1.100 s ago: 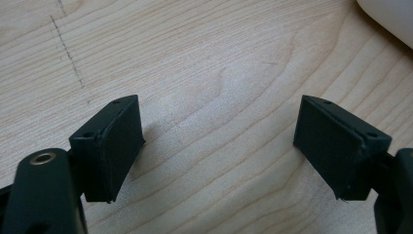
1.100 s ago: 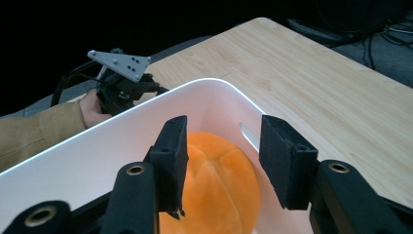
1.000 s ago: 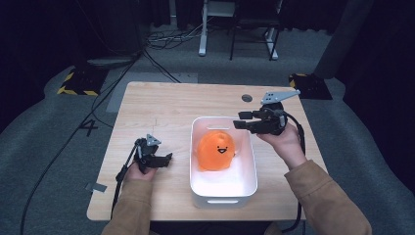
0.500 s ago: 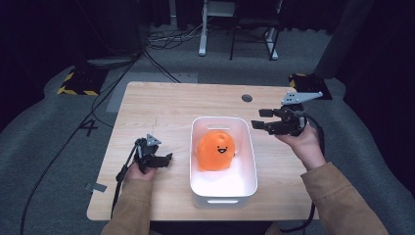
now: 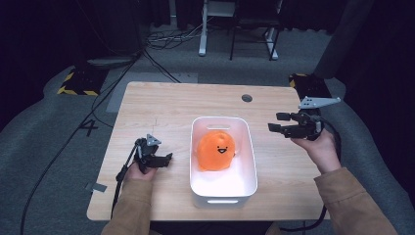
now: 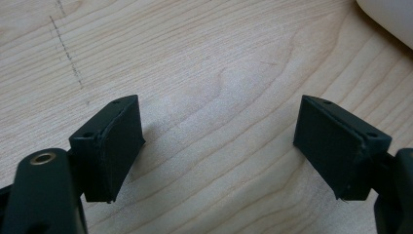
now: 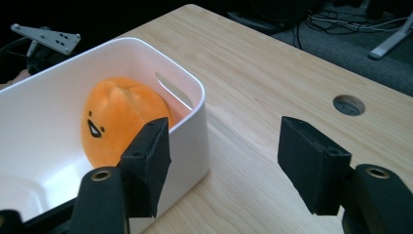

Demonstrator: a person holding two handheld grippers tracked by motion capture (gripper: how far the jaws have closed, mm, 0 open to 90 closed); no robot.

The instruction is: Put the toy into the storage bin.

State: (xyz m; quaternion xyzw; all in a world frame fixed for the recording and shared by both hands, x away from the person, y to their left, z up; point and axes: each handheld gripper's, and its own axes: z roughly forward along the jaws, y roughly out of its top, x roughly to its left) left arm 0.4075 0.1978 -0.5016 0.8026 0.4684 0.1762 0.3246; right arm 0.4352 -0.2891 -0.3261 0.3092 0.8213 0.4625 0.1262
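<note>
Orange plush toy [image 5: 218, 150] with printed smiling face in white bin [image 5: 198, 181]; no readable writing. Left gripper [image 6: 219, 141] apart, empty; right gripper [image 7: 224, 161] apart, just opened, empty.

Left gripper [image 5: 169, 157] low, jaws apart; right gripper [image 5: 273, 122] raised, jaws just opened, both empty.

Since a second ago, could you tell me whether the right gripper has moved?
Yes. The right gripper moved right, from over the white bin rim to beyond it, jaws opening, empty.
</note>
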